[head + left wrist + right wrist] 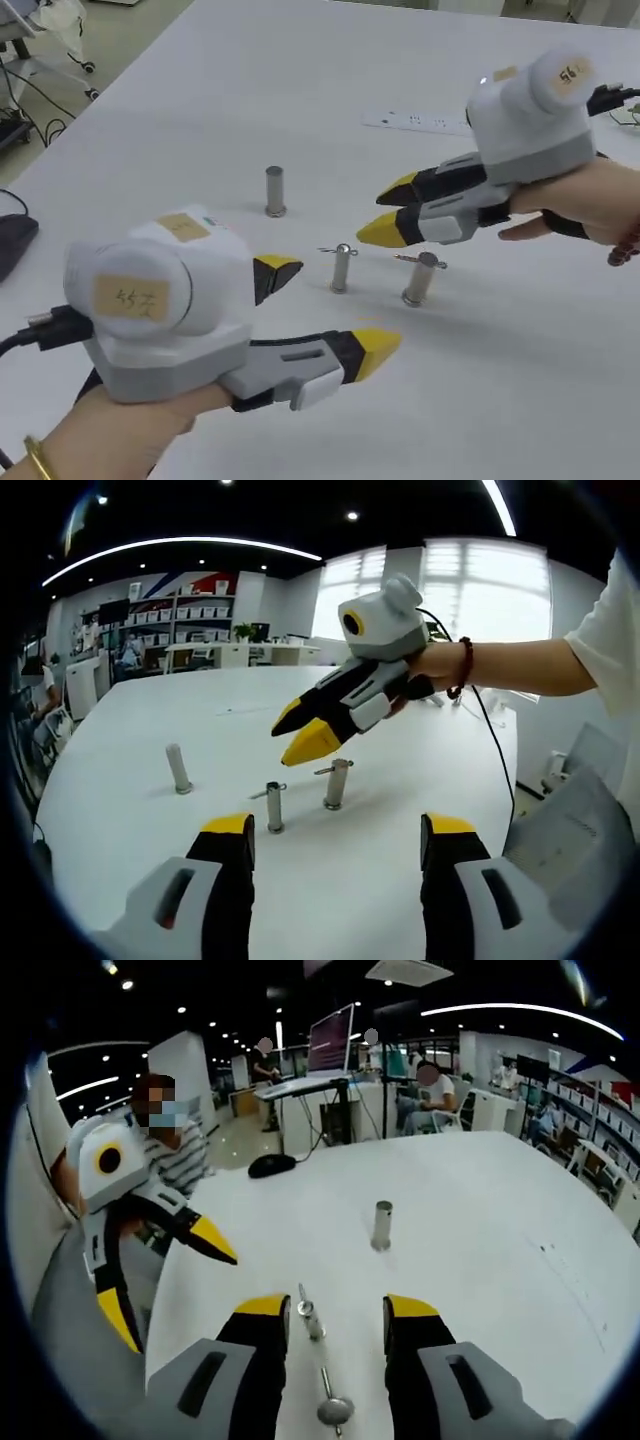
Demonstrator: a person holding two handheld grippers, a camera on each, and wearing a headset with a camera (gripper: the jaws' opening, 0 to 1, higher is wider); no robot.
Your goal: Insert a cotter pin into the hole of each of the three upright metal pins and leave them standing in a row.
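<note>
Three upright metal pins stand on the white table (300, 90). The far-left pin (274, 191) (178, 768) (382, 1225) has nothing through its top. The middle pin (341, 268) (274, 806) (309, 1317) and the right pin (421, 277) (336, 783) (334, 1400) each carry a cotter pin across the top. My left gripper (328, 308) (340, 830) is open, low and just in front of the middle pin. My right gripper (387, 209) (337, 1312) is open and empty, hovering above and behind the two fitted pins.
A white power strip (415, 122) lies at the far side of the table. A black mouse (8, 240) (271, 1165) rests near the left edge. People sit at desks (300, 1085) beyond the table.
</note>
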